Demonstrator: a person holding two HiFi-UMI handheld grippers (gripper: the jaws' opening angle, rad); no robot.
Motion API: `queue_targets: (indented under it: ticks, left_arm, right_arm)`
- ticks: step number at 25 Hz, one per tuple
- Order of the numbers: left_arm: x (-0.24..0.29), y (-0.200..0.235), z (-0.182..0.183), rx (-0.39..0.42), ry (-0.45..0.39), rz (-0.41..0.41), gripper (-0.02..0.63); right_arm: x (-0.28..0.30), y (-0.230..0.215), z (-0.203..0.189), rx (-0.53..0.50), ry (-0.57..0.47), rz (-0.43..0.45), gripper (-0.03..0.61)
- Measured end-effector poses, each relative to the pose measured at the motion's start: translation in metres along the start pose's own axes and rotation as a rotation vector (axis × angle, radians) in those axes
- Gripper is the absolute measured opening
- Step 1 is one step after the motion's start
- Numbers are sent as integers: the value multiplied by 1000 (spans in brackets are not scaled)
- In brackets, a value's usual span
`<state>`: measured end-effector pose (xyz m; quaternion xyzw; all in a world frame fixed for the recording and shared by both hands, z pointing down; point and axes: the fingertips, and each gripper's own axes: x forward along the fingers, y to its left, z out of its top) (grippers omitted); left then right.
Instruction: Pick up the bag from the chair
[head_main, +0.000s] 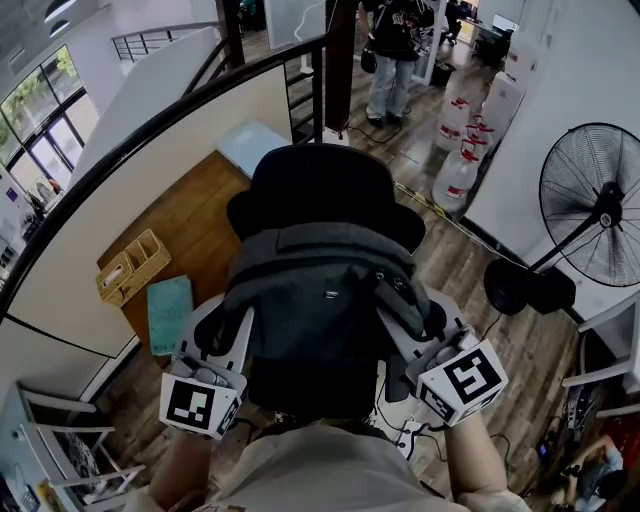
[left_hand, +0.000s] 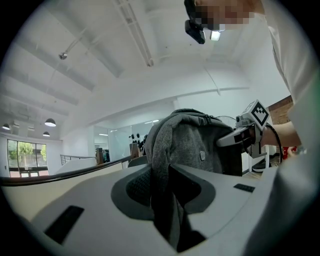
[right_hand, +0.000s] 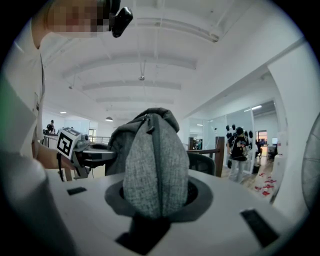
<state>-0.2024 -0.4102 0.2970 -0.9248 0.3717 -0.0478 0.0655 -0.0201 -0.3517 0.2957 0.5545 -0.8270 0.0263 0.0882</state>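
A grey fabric bag (head_main: 320, 300) hangs between my two grippers in the head view, just in front of the black chair (head_main: 320, 185). My left gripper (head_main: 232, 338) is shut on the bag's left side. In the left gripper view its jaws pinch a fold of the bag (left_hand: 192, 142). My right gripper (head_main: 408, 335) is shut on the bag's right side. The right gripper view shows the zipped edge of the bag (right_hand: 155, 170) clamped between the jaws, with the left gripper (right_hand: 82, 150) beyond it. Whether the bag's bottom touches the seat is hidden.
A curved black railing (head_main: 150, 125) runs past on the left. Below it stand a wooden crate (head_main: 130, 265) and a brown cabinet top (head_main: 190, 215). A standing fan (head_main: 598, 205) is at the right, water bottles (head_main: 462, 165) behind the chair, and a person (head_main: 395, 50) farther back.
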Motion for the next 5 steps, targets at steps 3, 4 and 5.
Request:
queue_targets:
  ticks: [3,4,5]
  left_arm:
    - [0,1,0,-5,5,5,89]
    - [0,1,0,-6,7,7,89]
    - [0,2,-1,-8,9,8,89]
  right_arm:
    - [1,-1,0,2,5,2,121]
    - [2,-1,0,1,6,3,121]
    - [2,-1,0,0,7,3,121]
